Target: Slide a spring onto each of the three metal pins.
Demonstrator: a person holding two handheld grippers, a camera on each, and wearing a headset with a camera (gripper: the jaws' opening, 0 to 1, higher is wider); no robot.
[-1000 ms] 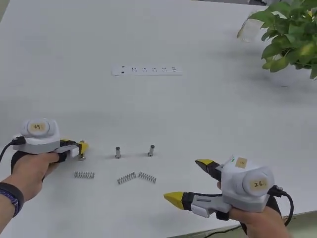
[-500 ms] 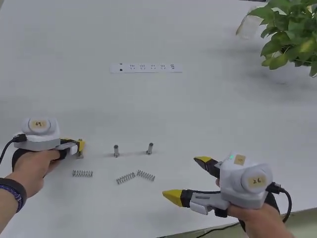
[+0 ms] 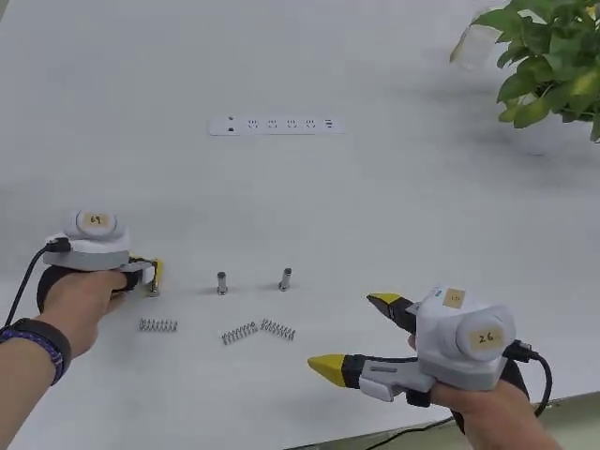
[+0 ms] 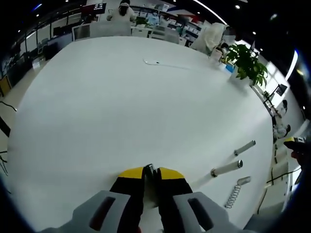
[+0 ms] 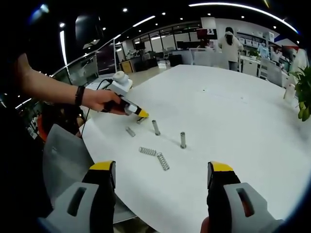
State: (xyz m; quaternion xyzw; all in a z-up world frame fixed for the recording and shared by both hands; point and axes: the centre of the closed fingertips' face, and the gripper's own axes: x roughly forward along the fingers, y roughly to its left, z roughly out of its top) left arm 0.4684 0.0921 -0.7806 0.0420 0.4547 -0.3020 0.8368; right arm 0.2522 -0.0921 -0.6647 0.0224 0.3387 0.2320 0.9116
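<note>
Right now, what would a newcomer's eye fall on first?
The right gripper, jaws wide open, looms at the near right of the white table. At the left, the left gripper is shut on one metal pin; two more pins stand upright beside it, three springs lying loose in front.
</note>
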